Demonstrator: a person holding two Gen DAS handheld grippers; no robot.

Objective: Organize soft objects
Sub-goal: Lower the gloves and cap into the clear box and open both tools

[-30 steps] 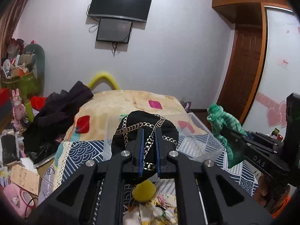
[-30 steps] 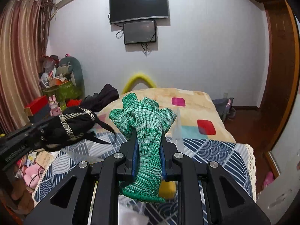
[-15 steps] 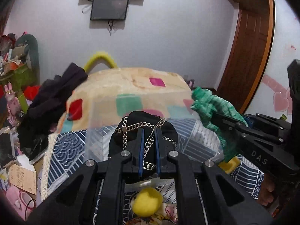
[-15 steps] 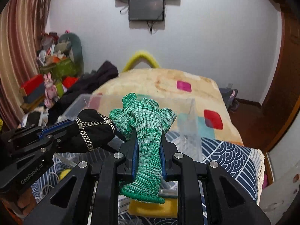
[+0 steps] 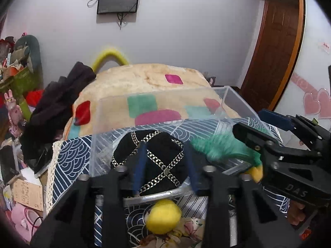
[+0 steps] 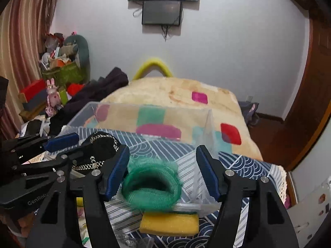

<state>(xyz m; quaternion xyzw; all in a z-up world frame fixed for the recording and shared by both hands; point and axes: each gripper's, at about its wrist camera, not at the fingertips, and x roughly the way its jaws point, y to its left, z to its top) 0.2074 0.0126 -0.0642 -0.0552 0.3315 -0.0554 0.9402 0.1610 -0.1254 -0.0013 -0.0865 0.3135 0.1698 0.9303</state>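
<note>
A clear plastic bin (image 5: 161, 99) stands on the patterned bedspread; it also shows in the right wrist view (image 6: 144, 107). A black hat with chain trim (image 5: 157, 161) lies in the bin between the spread fingers of my open left gripper (image 5: 165, 165). A green knit item (image 6: 151, 186), blurred, sits in the bin between the wide-open fingers of my right gripper (image 6: 163, 171). It also shows in the left wrist view (image 5: 223, 148), beside the hat. Neither gripper holds anything.
A yellow plush ball (image 5: 163, 215) and a yellow sponge (image 6: 169, 222) lie in front of the bin. Dark clothes (image 5: 53, 107) are piled on the bed's left side. Cluttered boxes and toys (image 6: 58, 70) stand at the left wall. A wooden door (image 5: 273, 47) is at the right.
Both grippers have lowered over the bin and opened. The black hat and the green knit item have been let go and now rest inside the bin.
</note>
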